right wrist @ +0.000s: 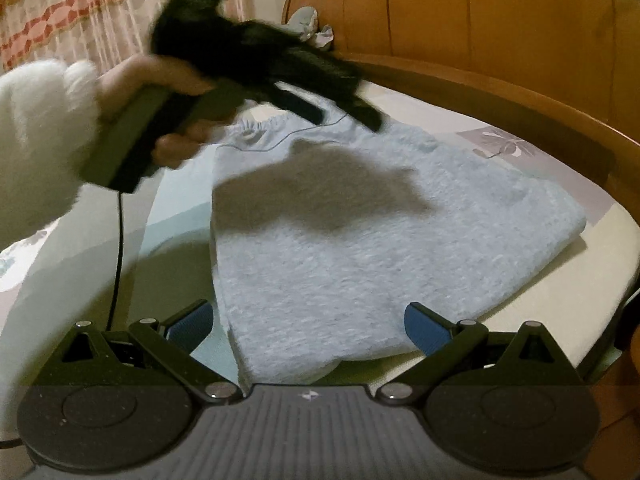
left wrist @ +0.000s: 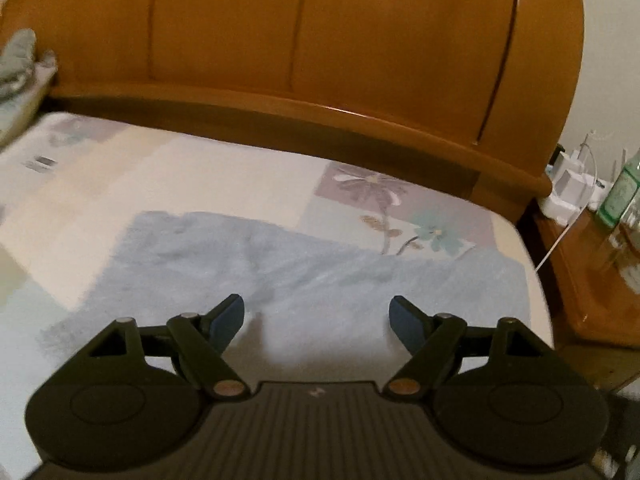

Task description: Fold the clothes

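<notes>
One light-blue fleece garment (right wrist: 360, 240) on one bed (left wrist: 200, 172), two grippers — left gripper (left wrist: 316, 320), right gripper (right wrist: 308, 328) — both spread wide, empty

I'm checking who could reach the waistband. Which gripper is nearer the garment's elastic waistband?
Left. The left gripper hovers open just above the elastic waistband; the right gripper, also open, sits at the garment's opposite, near end.

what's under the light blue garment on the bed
The light blue garment lies on a floral sheet covering the bed. The sheet's pattern beneath it is hidden.
</notes>
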### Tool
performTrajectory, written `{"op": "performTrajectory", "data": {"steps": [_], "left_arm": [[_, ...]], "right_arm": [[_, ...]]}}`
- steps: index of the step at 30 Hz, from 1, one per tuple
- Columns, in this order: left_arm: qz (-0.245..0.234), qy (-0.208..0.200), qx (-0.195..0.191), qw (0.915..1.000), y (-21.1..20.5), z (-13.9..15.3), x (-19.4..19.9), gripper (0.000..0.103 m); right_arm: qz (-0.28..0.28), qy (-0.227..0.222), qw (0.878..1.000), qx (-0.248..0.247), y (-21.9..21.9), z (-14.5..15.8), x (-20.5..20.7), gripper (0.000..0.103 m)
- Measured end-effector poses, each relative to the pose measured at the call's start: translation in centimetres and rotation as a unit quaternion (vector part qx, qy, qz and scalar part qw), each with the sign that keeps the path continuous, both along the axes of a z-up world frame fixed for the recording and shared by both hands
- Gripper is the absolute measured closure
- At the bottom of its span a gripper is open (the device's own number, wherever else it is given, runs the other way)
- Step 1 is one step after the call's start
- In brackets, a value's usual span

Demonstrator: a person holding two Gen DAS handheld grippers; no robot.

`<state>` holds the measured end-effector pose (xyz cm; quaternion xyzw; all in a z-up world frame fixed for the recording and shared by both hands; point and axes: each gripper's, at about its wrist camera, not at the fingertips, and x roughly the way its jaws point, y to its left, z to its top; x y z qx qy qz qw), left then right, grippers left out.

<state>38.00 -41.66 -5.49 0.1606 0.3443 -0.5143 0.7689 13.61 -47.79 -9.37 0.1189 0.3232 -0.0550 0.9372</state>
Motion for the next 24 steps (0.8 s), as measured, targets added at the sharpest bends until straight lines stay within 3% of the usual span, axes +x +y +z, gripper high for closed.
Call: {"op": "performTrajectory", "data": {"steps": [5,7,14,18,21,24], "left_arm": [[0.084,0.033,0.027,0.9956,3.3,-2.3,3.9,0.021],[0.092,0.034,0.032,0.9947,3.7,-2.7,4.2,0.021],[0.026,0.033,-0.005,0.9991,5.1,0.3,-0.3,0.019],[0.002,0.058,0.013,0.9982,6.0,-0.9,-2.9,0.018],[0.021,0.052,0.047,0.9973,6.2,-2.3,-3.6,0.018],[0.028,0.053,0.045,0.9972,6.5,-1.2,-4.2,0.018]], "right_arm": [[-0.001,-0.002,1.0,0.003,-0.2,-0.2,-0.1,0.0],[-0.002,-0.002,1.0,0.002,-0.2,-0.1,-0.2,0.0],[0.017,-0.02,0.999,0.021,0.1,1.3,-1.1,0.0],[0.048,-0.011,0.998,0.036,1.0,1.4,-0.5,0.0],[0.062,0.015,0.997,0.034,1.8,0.9,0.1,0.0],[0.061,0.019,0.997,0.032,2.1,1.6,-0.3,0.0]]}}
